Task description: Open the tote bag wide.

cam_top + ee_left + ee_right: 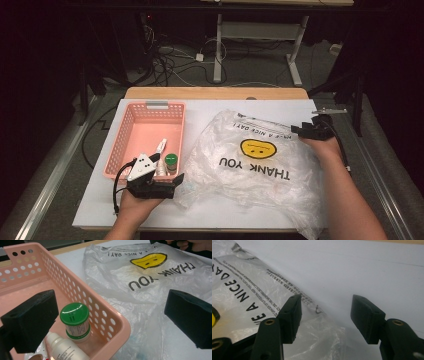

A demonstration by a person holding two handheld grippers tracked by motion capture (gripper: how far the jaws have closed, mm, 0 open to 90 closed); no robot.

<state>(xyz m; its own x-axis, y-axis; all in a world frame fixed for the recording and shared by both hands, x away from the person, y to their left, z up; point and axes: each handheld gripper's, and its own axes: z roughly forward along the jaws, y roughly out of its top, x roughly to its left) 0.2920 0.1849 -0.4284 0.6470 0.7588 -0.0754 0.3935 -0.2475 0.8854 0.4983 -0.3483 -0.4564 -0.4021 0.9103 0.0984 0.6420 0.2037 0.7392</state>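
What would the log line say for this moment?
left gripper: open, over basket corner | right gripper: open, at plastic bag edge | green-lidded jar: in basket

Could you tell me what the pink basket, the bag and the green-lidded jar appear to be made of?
Pink basket: likely rigid moulded plastic with a matte finish, its walls pierced by rows of round holes. Bag: thin translucent plastic film, crinkled and glossy, printed "THANK YOU" with a yellow face. Green-lidded jar: glossy lid that catches the light, probably plastic; the body wears a white label, so its material is unclear.
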